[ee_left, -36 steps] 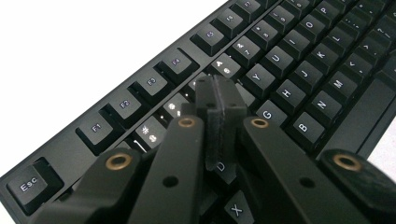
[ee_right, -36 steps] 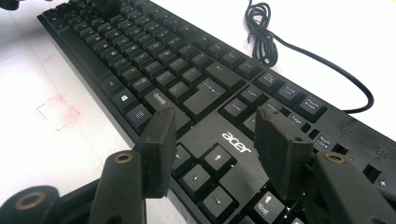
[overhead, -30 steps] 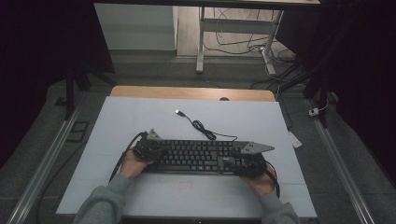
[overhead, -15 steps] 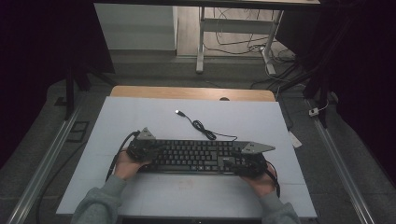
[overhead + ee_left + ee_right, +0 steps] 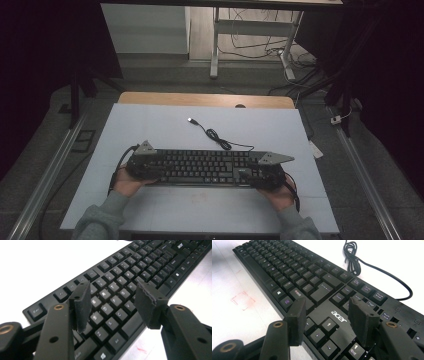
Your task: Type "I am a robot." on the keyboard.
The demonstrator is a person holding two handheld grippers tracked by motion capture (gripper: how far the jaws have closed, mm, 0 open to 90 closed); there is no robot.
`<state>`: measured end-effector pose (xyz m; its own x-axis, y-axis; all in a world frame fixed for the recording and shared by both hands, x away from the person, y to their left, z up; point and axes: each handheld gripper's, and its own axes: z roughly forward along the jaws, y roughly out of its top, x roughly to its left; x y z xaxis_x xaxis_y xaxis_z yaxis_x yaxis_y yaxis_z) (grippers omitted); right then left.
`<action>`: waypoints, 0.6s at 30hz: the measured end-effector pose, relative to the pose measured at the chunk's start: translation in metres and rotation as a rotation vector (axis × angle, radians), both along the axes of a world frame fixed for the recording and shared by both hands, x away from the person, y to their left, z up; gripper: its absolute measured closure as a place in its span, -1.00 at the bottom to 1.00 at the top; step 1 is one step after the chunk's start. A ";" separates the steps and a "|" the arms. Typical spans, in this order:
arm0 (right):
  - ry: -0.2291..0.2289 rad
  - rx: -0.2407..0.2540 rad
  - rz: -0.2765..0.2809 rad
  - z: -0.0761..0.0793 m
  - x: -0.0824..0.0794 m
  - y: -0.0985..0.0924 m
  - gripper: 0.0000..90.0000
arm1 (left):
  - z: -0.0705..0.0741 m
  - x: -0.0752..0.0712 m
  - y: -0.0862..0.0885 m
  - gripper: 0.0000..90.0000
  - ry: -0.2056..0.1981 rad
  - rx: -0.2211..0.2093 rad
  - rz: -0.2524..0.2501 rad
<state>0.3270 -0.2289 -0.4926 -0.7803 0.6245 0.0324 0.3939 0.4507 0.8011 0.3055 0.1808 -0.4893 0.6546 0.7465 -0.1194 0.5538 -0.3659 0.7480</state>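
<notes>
A: Which step is this?

B: A judgement: the approach to a two-ended grasp. The keyboard (image 5: 205,167) lies flat on the desk (image 5: 165,130), near the person's edge. The left hand-held gripper (image 5: 111,302) hangs over its letter keys, jaws spread with nothing between them. The right hand-held gripper (image 5: 327,317) hovers by the arrow keys, jaws also spread.

A: And next?

B: Probably each has to drop to its end of the keyboard and close on the edge evenly, or the board tilts.

A: Anything unclear?

B: From above the hand-held grippers cover both ends, so whether they touch the keys is hard to say. The cable (image 5: 220,140) loops to a free plug (image 5: 190,120); the far room is too dark to read.
</notes>
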 end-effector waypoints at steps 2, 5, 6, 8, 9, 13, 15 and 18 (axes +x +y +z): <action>0.000 0.001 -0.001 0.000 0.000 0.000 0.09 | 0.000 -0.003 0.004 -0.01 -0.001 -0.005 0.006; 0.001 0.001 -0.001 0.000 0.000 -0.001 0.09 | -0.001 -0.008 0.008 -0.04 0.006 -0.019 0.017; 0.000 0.003 0.000 0.000 0.000 -0.001 0.09 | -0.002 -0.010 0.010 -0.05 0.007 -0.019 0.019; -0.001 0.005 -0.001 0.000 0.000 -0.001 0.09 | -0.003 -0.013 0.012 -0.08 0.010 -0.023 0.024; -0.001 0.005 -0.001 0.000 0.000 -0.001 0.09 | -0.003 -0.014 0.013 -0.09 0.009 -0.021 0.026; -0.003 0.001 -0.003 0.001 0.000 -0.001 0.09 | -0.005 -0.018 0.018 -0.12 0.012 -0.024 0.041; -0.006 0.004 -0.001 0.001 0.000 0.000 0.09 | -0.005 -0.018 0.019 -0.14 0.013 -0.022 0.040; -0.010 0.014 0.002 0.003 0.001 0.002 0.09 | -0.006 -0.017 0.018 -0.16 0.019 -0.023 0.038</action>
<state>0.3276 -0.2273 -0.4896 -0.7816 0.6228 0.0333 0.3850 0.4398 0.8114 0.2886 0.1987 -0.4954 0.6232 0.7678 -0.1484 0.5809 -0.3275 0.7452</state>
